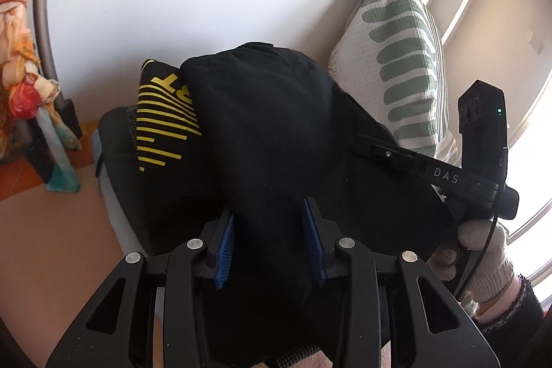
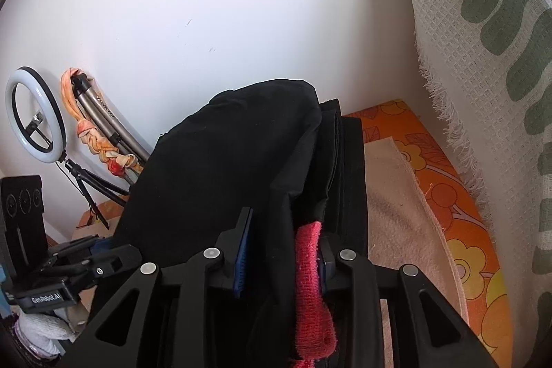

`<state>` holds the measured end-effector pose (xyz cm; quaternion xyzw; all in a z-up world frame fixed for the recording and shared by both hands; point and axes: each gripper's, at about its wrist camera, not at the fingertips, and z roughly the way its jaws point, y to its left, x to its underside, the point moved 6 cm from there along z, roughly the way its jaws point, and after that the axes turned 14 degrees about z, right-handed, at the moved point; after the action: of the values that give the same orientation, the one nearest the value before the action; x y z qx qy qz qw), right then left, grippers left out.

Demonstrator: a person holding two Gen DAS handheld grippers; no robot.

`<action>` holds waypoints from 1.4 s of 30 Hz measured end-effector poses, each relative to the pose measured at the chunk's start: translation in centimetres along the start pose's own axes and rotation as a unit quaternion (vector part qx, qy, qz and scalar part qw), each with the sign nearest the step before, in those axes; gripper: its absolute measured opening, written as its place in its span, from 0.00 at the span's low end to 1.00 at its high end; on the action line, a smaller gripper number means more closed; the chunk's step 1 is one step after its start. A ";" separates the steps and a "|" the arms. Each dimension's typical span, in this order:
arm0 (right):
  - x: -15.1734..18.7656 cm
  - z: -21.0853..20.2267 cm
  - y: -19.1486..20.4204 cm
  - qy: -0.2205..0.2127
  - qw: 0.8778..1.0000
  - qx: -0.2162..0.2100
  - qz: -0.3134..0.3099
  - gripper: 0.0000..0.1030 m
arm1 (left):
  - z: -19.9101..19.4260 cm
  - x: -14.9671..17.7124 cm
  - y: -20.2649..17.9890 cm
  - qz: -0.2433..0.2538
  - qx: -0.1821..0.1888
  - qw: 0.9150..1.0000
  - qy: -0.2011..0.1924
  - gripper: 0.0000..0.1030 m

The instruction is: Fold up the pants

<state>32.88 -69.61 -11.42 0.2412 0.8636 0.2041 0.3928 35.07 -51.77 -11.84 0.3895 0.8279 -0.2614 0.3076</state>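
Observation:
The black pants point(image 1: 276, 126) are bunched in a mound and held up between both grippers. My left gripper point(image 1: 270, 244) has its blue pads on either side of a thick fold of the pants and is shut on it. My right gripper point(image 2: 283, 250) is shut on the pants point(image 2: 224, 161) together with a red terry band point(image 2: 310, 281) that lies against the right pad. The right gripper's body also shows at the right in the left wrist view point(image 1: 479, 140), and the left gripper's body at the lower left in the right wrist view point(image 2: 69, 271).
A black garment with yellow stripes point(image 1: 162, 123) lies on a dark stack at left. A green-patterned white pillow point(image 1: 400, 57) leans against the wall. An orange floral mattress point(image 2: 448, 195) with a beige towel point(image 2: 396, 212) lies below. A ring light point(image 2: 32, 119) and tripod stand at left.

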 end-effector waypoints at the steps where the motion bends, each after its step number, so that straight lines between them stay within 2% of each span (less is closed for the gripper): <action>1: 0.1 -0.5 0.4 -0.004 1.000 0.005 -0.005 0.31 | -0.4 0.1 0.0 -0.001 -0.002 1.000 0.000 0.33; 4: 0.4 -2.0 1.1 -0.011 1.000 0.026 -0.008 0.40 | -2.0 0.3 -0.5 0.011 -0.011 1.000 -0.004 0.33; 11: 1.7 -6.8 3.3 -0.040 0.998 0.039 -0.021 0.64 | -7.1 1.7 -3.1 0.044 -0.019 0.999 -0.021 0.36; 14: 2.9 -8.7 4.6 -0.048 0.997 0.042 -0.035 0.69 | -8.9 2.2 -4.1 0.046 -0.019 0.998 -0.029 0.55; 15: 3.4 -9.1 5.1 -0.051 0.997 0.047 -0.042 0.71 | -9.4 2.4 -4.4 0.047 -0.019 0.998 -0.031 0.58; 17: 4.3 -10.2 5.8 -0.055 0.996 0.055 -0.053 0.77 | -10.5 2.5 -5.0 0.050 -0.018 0.998 -0.037 0.59; 21: 5.7 -12.3 6.6 -0.075 0.992 0.077 -0.063 0.86 | -12.5 3.2 -5.8 0.050 -0.017 0.998 -0.044 0.68; 24: 6.7 -13.9 7.3 -0.089 0.990 0.085 -0.065 0.91 | -14.0 3.9 -6.1 0.050 -0.014 0.997 -0.053 0.70; 26: 7.3 -14.8 7.7 -0.100 0.987 0.098 -0.074 0.98 | -15.0 4.2 -6.3 0.051 -0.017 0.997 -0.060 0.71; 28: 8.2 -15.8 8.3 -0.113 0.984 0.110 -0.083 1.00 | -16.3 4.7 -6.4 0.053 -0.024 0.996 -0.069 0.71; 31: 9.7 -16.8 9.5 -0.115 0.983 0.106 -0.094 1.00 | -18.1 5.4 -6.8 0.055 -0.030 0.995 -0.082 0.71; 33: 10.7 -17.5 10.4 -0.118 0.982 0.108 -0.097 1.00 | -19.4 6.1 -7.1 0.059 -0.038 0.993 -0.090 0.80; 37: 13.2 -19.1 12.0 -0.129 0.979 0.116 -0.109 1.00 | -21.4 7.6 -7.8 0.074 -0.059 0.991 -0.098 0.80; 42: 16.1 -20.2 13.3 -0.134 0.980 0.108 -0.102 1.00 | -23.1 10.1 -8.6 0.077 -0.072 0.990 -0.093 0.82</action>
<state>11.34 -52.99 -1.29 0.2181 0.8403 0.0349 0.4951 16.01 -36.13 -1.76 0.4029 0.7796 -0.2116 0.4302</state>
